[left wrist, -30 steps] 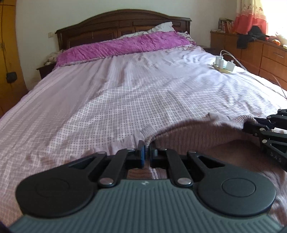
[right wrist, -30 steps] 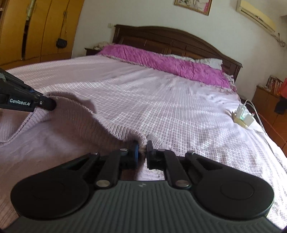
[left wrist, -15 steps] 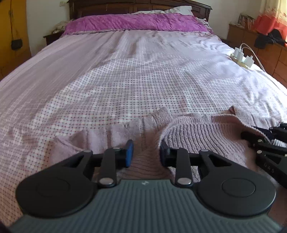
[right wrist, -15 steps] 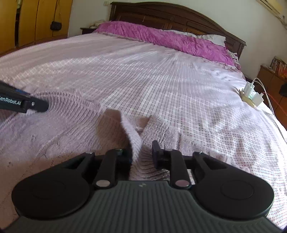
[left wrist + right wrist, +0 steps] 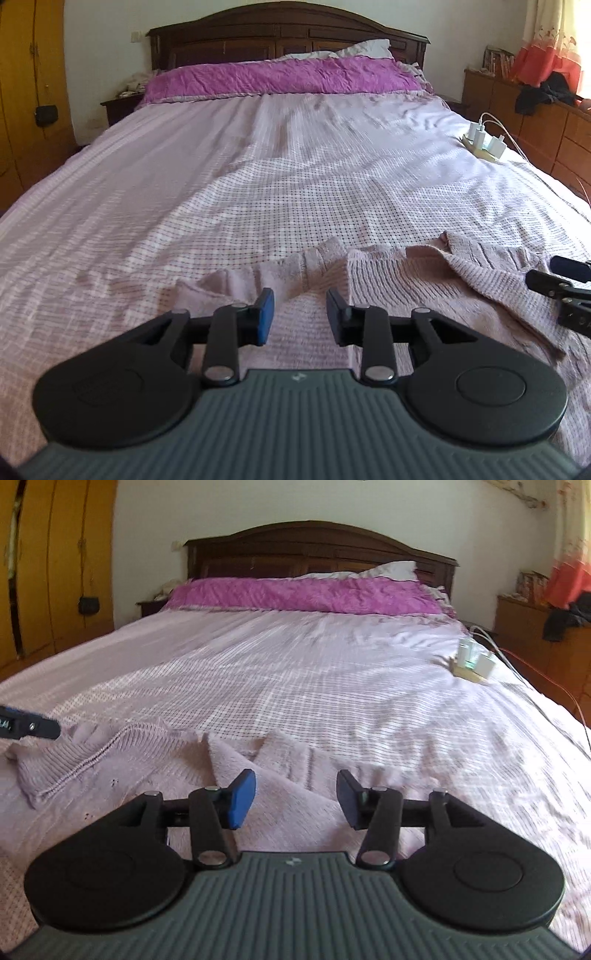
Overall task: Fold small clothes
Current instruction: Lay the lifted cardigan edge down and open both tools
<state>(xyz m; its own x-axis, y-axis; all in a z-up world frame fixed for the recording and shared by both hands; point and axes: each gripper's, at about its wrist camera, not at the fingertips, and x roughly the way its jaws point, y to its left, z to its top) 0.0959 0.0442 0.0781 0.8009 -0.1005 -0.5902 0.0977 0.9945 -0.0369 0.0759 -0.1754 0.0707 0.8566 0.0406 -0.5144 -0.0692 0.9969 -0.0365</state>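
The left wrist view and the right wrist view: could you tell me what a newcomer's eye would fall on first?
First the big bed, with its bright magenta pillow cover along the dark wooden headboard. Next the pale pink knitted garment lying loose at the near edge, with the left gripper and right gripper open above it. White chargers sit at the bed's right edge.

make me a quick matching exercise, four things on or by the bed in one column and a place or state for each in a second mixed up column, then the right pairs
Things
1. knitted garment
2. purple pillow
3. power strip with chargers
4. left tongs

Places or states
A. against the headboard
B. open, nothing between the pads
C. near the bed's right edge, white cables leading off it
D. lying loose on the checked bedcover, close in front of both cameras

Pairs: 1-D, 2-A, 3-C, 4-B
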